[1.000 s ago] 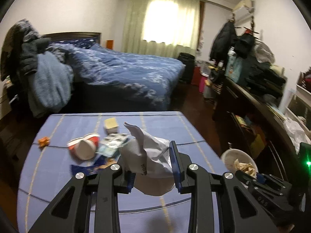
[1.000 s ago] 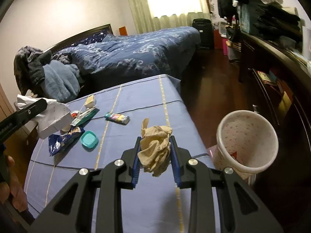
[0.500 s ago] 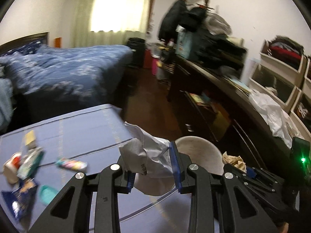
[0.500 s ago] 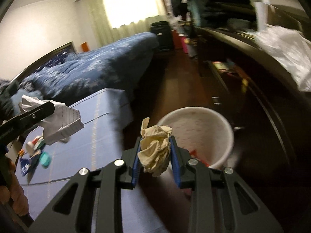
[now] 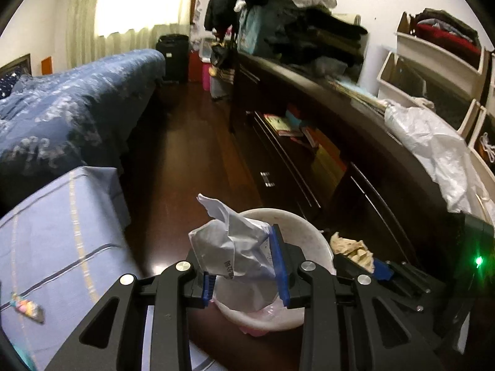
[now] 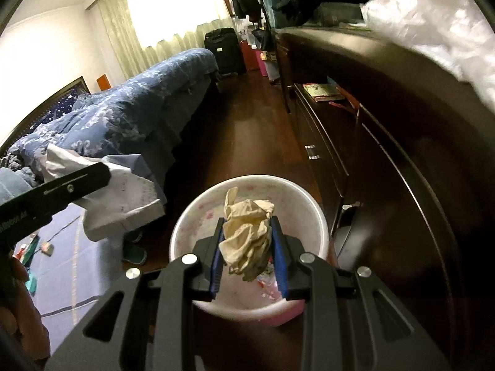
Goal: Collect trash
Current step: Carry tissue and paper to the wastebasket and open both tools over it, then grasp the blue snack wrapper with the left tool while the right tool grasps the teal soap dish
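Observation:
My left gripper [image 5: 246, 266] is shut on a crumpled white paper bag [image 5: 235, 247] and hangs above the near rim of a white waste bin [image 5: 312, 235] on the dark floor. My right gripper [image 6: 247, 252] is shut on a crumpled beige tissue [image 6: 247, 238] and hangs over the open mouth of the same bin [image 6: 191, 219], which holds some scraps at the bottom. In the left wrist view the right gripper [image 5: 359, 255] with its tissue shows to the right of the bin. In the right wrist view the left gripper's finger [image 6: 55, 191] and the paper bag [image 6: 123, 204] show at the left.
A table with a blue cloth [image 5: 46, 241] stands left of the bin, with a small wrapper [image 5: 26, 306] and other litter [image 6: 34, 247] on it. A long dark cabinet [image 5: 324, 154] runs along the right. A bed with a blue cover [image 5: 62, 117] lies behind.
Both grippers swung right, away from the table and down to the waste bin, each still holding its piece of trash. The bin now lies directly below them.

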`<state>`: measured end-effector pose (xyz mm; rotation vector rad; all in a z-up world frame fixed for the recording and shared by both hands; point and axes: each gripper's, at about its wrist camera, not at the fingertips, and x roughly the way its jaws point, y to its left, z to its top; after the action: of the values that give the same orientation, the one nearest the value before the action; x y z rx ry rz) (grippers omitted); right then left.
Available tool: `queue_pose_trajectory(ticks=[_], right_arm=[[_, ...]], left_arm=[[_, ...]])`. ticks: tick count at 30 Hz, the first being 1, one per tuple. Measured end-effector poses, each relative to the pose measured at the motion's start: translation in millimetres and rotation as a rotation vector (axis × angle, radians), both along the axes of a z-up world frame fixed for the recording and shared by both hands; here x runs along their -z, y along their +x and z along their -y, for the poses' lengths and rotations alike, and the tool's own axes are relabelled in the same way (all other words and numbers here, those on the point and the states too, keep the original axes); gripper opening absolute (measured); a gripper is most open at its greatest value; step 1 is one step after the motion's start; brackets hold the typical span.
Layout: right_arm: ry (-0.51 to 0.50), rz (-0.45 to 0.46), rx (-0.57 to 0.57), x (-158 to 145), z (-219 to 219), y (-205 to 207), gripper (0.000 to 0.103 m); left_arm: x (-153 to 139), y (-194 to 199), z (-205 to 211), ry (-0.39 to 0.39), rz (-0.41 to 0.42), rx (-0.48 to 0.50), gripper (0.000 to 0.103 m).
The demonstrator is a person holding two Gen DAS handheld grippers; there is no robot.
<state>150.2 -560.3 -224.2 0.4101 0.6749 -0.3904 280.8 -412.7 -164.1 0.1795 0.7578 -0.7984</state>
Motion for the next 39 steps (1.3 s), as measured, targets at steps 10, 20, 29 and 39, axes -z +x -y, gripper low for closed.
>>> queue_pose_trajectory(ticks=[10, 20, 29, 39], right_arm=[[0.042, -0.027, -0.011, 35, 26, 23, 0.058], [0.016, -0.046, 0.001, 30, 21, 19, 0.064], [0.025, -0.012, -0.036, -6, -23, -5, 0.079], [-0.017, 0.052, -0.298, -49, -143, -1, 0.086]], left_arm=[[46, 28, 35, 0.098, -0.086, -0.063, 0.066], [11, 21, 12, 0.004, 0.015, -0.098, 0.095], [-13, -7, -69, 0.074, 0.138, -0.242, 0.099], [-17, -28, -226, 0.193, 0.204, -0.571, 0.099]])
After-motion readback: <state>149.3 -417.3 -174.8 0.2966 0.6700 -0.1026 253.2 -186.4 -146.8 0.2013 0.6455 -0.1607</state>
